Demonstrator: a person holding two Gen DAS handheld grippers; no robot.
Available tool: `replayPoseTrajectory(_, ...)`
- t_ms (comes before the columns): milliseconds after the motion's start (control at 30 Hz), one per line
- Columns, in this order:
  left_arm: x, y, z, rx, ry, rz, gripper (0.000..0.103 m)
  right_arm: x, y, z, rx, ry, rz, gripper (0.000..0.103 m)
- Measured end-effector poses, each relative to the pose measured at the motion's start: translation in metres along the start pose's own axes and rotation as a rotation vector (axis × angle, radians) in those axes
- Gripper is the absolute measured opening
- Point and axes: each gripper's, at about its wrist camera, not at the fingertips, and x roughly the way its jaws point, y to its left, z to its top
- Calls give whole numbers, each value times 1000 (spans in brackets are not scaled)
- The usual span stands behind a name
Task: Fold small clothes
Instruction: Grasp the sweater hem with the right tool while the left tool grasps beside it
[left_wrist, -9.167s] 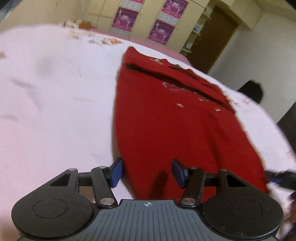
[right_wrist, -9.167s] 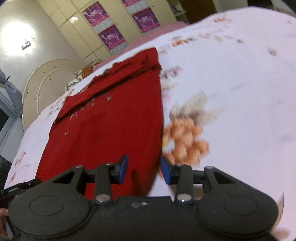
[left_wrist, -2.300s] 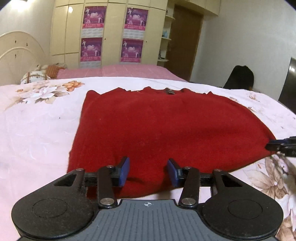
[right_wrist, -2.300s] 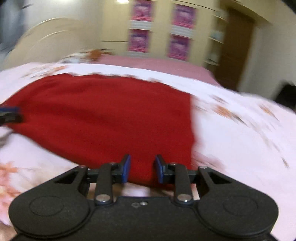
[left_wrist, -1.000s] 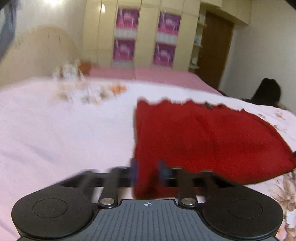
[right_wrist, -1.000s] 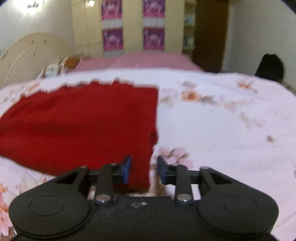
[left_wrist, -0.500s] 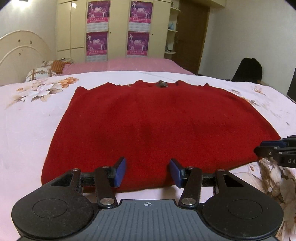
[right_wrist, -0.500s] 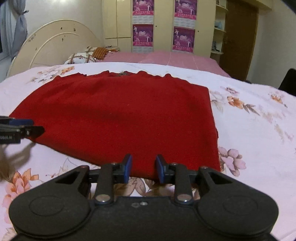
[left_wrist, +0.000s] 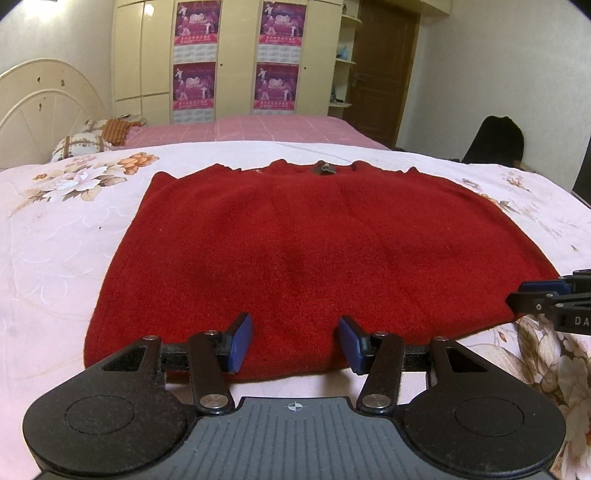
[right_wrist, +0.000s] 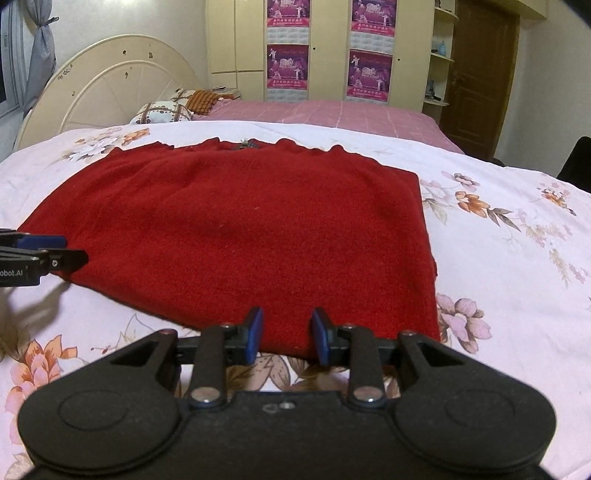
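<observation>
A red knitted garment lies flat on the floral bedsheet, folded into a wide rectangle with its collar at the far edge. It also shows in the right wrist view. My left gripper is open, its blue pads either side of the near edge, left of the middle. My right gripper is open, narrower, at the near edge toward the garment's right corner. Each gripper shows at the edge of the other's view: the right one, the left one.
A cream headboard and pillows stand at the far left. A pink bed cover lies beyond the sheet. Wardrobes with posters and a brown door line the back wall. A dark chair stands at right.
Both grippers swung from the garment's side corners back to its near edge and steadied. In the last half second the left one edged slightly closer; the garment has not moved.
</observation>
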Motion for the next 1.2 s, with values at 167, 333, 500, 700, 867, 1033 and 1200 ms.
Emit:
replayPoseTrajectory(167,-23,19,2,-97,-28,11,52,-15,-11,4,70,-41,47,27)
replayPoseTrajectory(333,-38,73,-22,-459,10,-83,52,-29,-14,6,72,-101,59,21)
replayPoseTrajectory(500,-25,100,-46,-768,-37,-163,52,-27,-8,14,81,-120,89,20)
replayPoseTrajectory(700,12,120,-41,-901,-147,-193,51,-18,15,31,62,-132,147,14)
replayPoseTrajectory(867,31,123,-28,-919,-189,-190,49,1,23,56,79,-136,184,10)
replayPoseTrajectory(1033,57,129,-11,-924,-149,-147,26,24,38,73,60,-131,204,8)
replayPoseTrajectory(1200,55,133,-5,-915,-169,-164,14,45,51,78,26,-105,215,7)
